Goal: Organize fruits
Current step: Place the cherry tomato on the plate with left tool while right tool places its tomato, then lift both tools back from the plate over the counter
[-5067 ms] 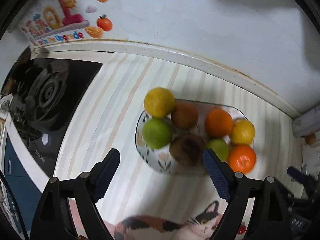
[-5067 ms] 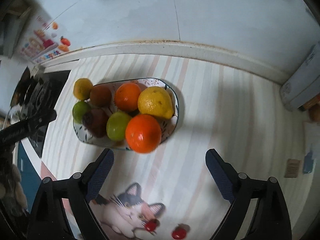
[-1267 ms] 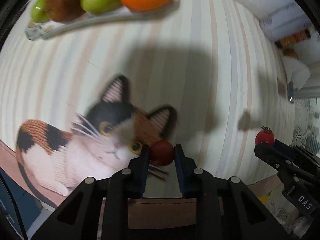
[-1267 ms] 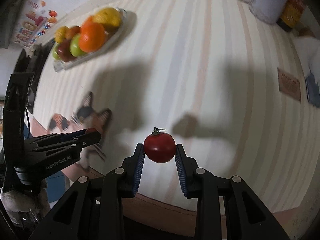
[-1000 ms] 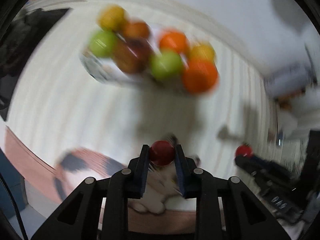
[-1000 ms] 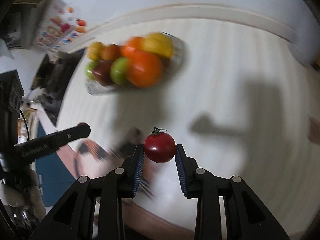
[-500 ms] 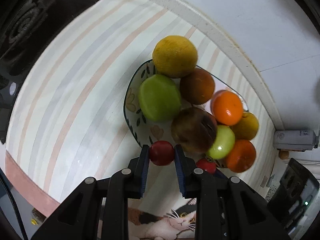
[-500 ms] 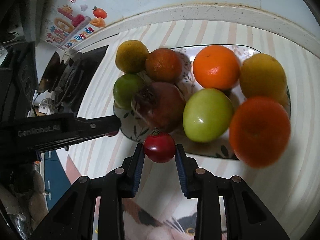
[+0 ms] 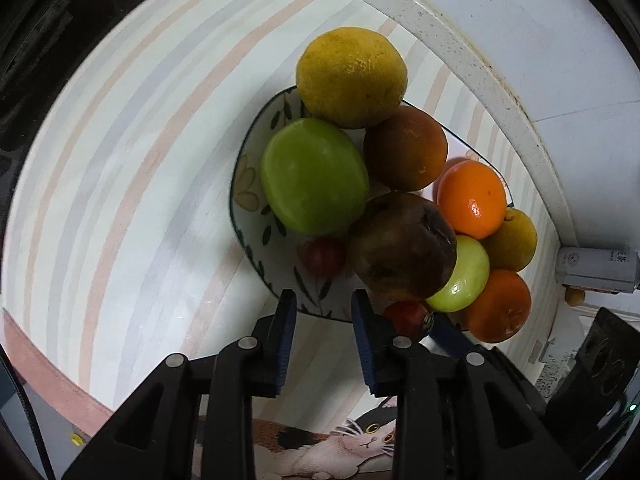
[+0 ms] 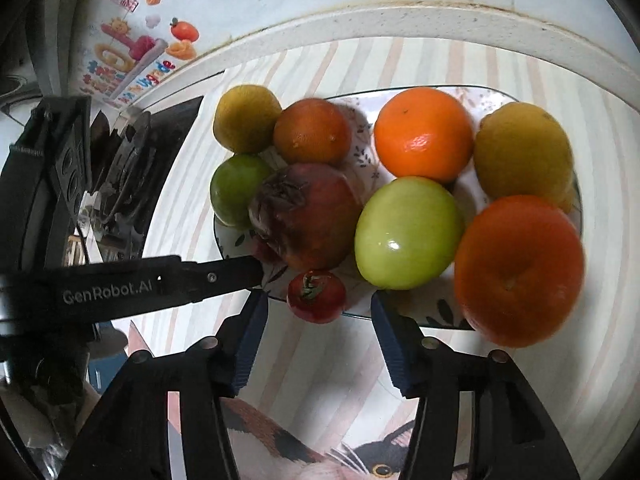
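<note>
The cat picture (image 9: 352, 448) is cut off below (fingers (image 9: 285, 332) hide its middle).

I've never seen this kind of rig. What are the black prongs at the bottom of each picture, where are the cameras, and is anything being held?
The prongs are handheld two-finger grippers, one per hand; each carries a fisheye camera looking along its fingers. The left gripper and right gripper have just been opening and hold nothing. Each one's cherry tomato now lies on the patterned plate: the left's, the right's. The plate, piled with oranges, lemons and green fruit, sits on a striped mat.
</note>
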{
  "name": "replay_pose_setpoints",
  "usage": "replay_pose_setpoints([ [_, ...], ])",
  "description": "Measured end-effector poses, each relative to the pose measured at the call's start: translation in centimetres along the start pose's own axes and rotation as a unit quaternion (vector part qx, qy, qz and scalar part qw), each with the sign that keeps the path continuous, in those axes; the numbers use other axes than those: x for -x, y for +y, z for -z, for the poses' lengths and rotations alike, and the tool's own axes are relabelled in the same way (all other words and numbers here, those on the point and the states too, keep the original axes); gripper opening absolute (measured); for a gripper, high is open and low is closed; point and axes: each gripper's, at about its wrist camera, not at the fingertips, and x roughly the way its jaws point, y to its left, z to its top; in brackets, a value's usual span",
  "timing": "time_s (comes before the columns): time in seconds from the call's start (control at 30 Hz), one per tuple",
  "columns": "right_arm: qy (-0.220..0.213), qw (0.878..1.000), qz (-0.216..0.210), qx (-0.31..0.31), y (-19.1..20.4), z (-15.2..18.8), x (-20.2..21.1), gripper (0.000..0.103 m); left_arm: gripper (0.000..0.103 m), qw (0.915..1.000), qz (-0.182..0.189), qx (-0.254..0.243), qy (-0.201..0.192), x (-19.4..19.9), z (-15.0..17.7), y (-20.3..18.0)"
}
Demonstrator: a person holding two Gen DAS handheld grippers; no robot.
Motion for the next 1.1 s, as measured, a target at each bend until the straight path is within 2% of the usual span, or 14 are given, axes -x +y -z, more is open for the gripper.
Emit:
replay_pose_setpoints([
  [0.07,-0.004,1.000,-0.004,-0.001,-0.3,0.2,0.7,0.060,0.042,0.9999,-0.006,-0.006,-0.010,0.6,0.3,-0.2],
  [0.13,-0.010,1.000,0.001,0.000,-0.6,0.7,2.0,0.066,0.058,0.9995,-0.018,-0.013,-0.024,1.3,0.6,-0.5],
  [0.17,-0.016,1.000,0.005,0.001,-0.7,1.0,2.9,0.073,0.068,0.9989,-0.025,-0.020,-0.035,1.8,0.9,-0.7],
  [0.2,-0.021,1.000,0.008,0.002,-0.8,1.2,3.5,0.081,0.072,0.9982,-0.033,-0.025,-0.043,2.3,1.3,-0.8],
  [0.23,-0.026,1.000,0.015,0.002,-0.8,1.4,4.3,0.082,0.078,0.9973,-0.043,-0.031,-0.051,2.7,1.8,-0.8],
  [0.33,-0.043,0.999,0.032,0.006,-1.0,2.0,6.7,0.085,0.085,0.9939,-0.066,-0.045,-0.076,4.3,3.4,-0.5],
  [0.4,-0.054,0.997,0.054,0.013,-1.1,2.5,8.3,0.094,0.086,0.9914,-0.080,-0.052,-0.089,5.0,4.6,-0.5],
  [0.47,-0.065,0.994,0.083,0.021,-1.2,3.1,9.8,0.094,0.097,0.9875,-0.096,-0.063,-0.108,5.8,6.0,-0.7],
  [0.73,-0.103,0.981,0.153,0.060,-1.0,6.1,15.3,0.095,0.097,0.9720,-0.134,-0.080,-0.175,8.9,11.2,-2.4],
  [1.0,-0.123,0.978,0.147,0.081,-1.6,9.0,20.3,0.095,0.097,0.9616,-0.139,-0.065,-0.227,12.5,16.4,-4.6],
  [1.1,-0.132,0.977,0.142,0.093,-1.6,10.1,22.5,0.095,0.097,0.9549,-0.144,-0.054,-0.254,14.2,18.9,-5.4],
])
